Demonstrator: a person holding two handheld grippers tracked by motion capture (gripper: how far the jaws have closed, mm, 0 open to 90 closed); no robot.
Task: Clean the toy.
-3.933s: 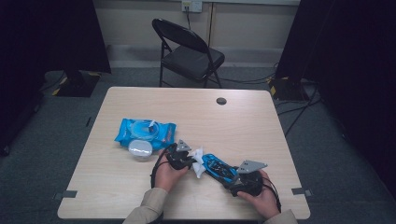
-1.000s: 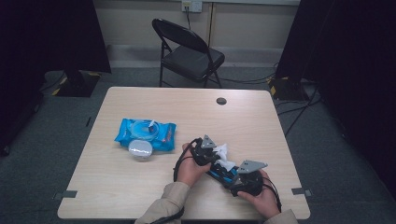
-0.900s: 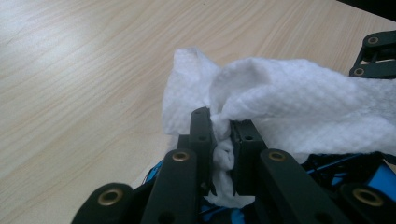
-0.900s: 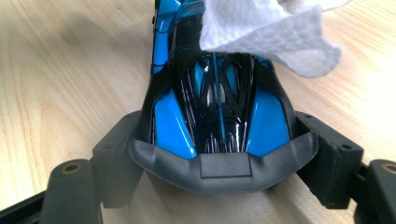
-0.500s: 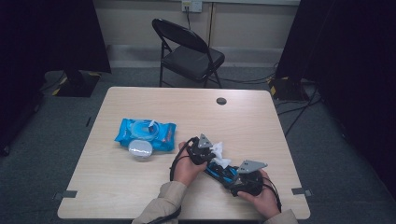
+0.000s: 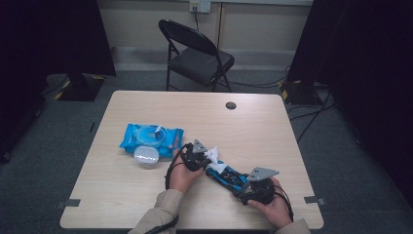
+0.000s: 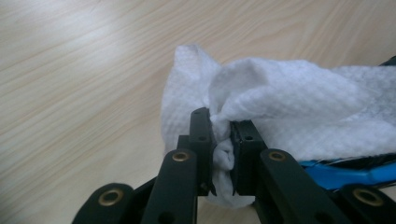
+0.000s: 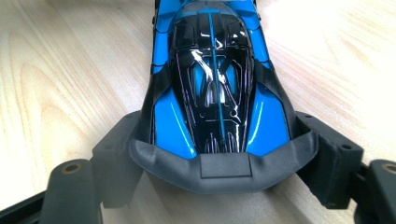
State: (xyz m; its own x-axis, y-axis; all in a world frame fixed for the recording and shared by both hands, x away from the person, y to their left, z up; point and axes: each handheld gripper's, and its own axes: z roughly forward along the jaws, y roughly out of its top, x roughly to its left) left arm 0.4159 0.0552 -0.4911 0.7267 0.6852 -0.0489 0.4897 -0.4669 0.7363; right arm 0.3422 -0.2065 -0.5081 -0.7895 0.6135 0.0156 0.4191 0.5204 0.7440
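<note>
Toy car (image 8: 215,88) nose cut off by top edge; wipe (image 7: 299,107) covers its front.

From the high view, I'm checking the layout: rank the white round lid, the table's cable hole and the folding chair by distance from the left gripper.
1. White round lid, just left of the left gripper, by the wipes pack.
2. Cable hole, toward the table's far edge.
3. Folding chair, beyond the table.
</note>
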